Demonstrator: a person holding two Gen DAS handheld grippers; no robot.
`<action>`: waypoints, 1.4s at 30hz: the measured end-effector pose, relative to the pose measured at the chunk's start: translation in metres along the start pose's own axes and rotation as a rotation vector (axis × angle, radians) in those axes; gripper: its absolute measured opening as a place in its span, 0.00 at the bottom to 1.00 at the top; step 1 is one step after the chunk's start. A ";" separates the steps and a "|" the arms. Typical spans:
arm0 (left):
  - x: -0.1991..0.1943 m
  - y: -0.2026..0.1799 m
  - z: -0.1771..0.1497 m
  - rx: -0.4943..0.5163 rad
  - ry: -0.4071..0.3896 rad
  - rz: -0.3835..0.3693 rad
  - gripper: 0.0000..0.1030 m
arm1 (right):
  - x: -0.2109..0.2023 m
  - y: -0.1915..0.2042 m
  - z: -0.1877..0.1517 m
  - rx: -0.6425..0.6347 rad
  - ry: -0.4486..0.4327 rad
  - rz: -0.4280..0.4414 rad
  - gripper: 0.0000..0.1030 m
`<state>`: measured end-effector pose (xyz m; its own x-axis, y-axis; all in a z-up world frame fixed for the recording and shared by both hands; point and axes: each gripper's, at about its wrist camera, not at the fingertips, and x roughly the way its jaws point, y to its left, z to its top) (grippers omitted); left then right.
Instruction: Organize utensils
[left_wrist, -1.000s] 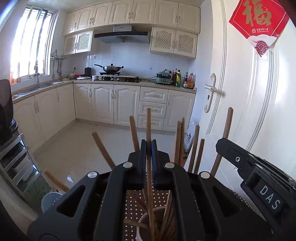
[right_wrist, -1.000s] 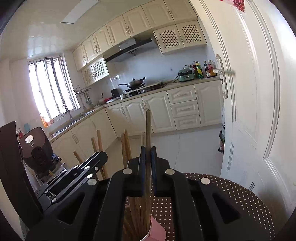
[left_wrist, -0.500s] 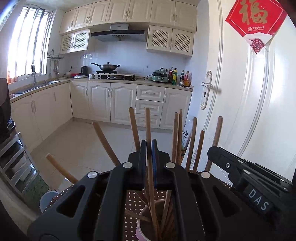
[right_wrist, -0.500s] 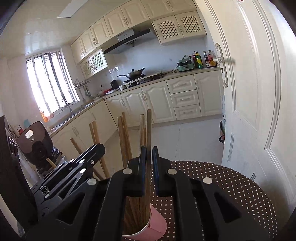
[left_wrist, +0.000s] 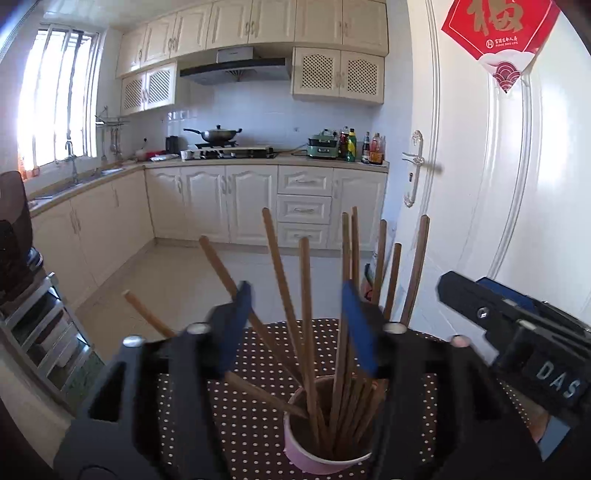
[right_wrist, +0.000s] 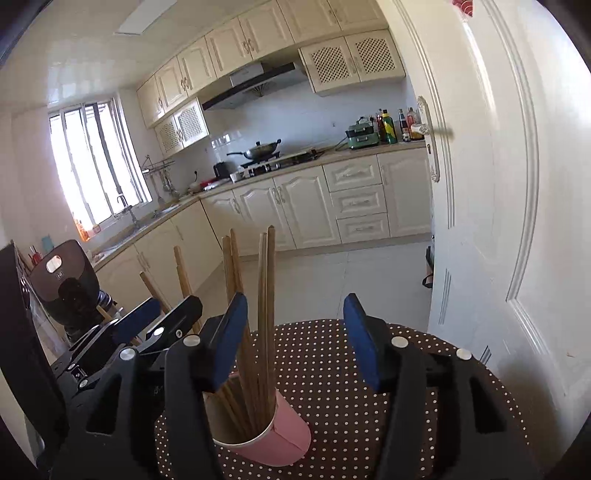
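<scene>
A pink cup (left_wrist: 321, 454) (right_wrist: 273, 439) stands on a round table with a brown polka-dot cloth (left_wrist: 258, 424) (right_wrist: 332, 369). Several wooden chopsticks (left_wrist: 306, 314) (right_wrist: 264, 314) stand fanned out in it. My left gripper (left_wrist: 295, 306) hovers over the cup, jaws opening. Chopsticks rise between its blue pads (left_wrist: 236, 325), but neither pad presses on them. My right gripper (right_wrist: 295, 314) is just right of the cup, jaws also opening, and the sticks lean by its left pad (right_wrist: 229, 339) untouched. Each view shows the other gripper's body alongside.
A white door (left_wrist: 498, 221) (right_wrist: 498, 184) stands close on the right, past the table's edge. A black appliance (right_wrist: 66, 284) and a metal rack (left_wrist: 37, 325) are on the left. Beyond lie the tiled kitchen floor and cream cabinets (left_wrist: 251, 199).
Both grippers were shut, each on one upright chopstick. Both have now let go and spread apart, and those sticks rest in the cup with the others.
</scene>
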<state>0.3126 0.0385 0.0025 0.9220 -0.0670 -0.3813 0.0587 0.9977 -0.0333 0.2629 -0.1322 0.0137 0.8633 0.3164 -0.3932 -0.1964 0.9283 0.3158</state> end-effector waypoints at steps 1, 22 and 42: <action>-0.002 0.001 -0.002 0.002 -0.002 0.003 0.52 | -0.002 0.000 0.000 -0.007 0.001 -0.010 0.53; -0.054 0.015 -0.025 0.013 0.043 0.032 0.63 | -0.052 0.005 -0.023 -0.095 0.020 -0.073 0.79; -0.134 0.009 -0.068 0.024 0.073 0.061 0.74 | -0.113 0.011 -0.070 -0.140 0.062 -0.047 0.92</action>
<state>0.1633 0.0563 -0.0092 0.8941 -0.0052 -0.4479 0.0130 0.9998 0.0142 0.1308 -0.1437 0.0011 0.8434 0.2797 -0.4588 -0.2235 0.9591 0.1738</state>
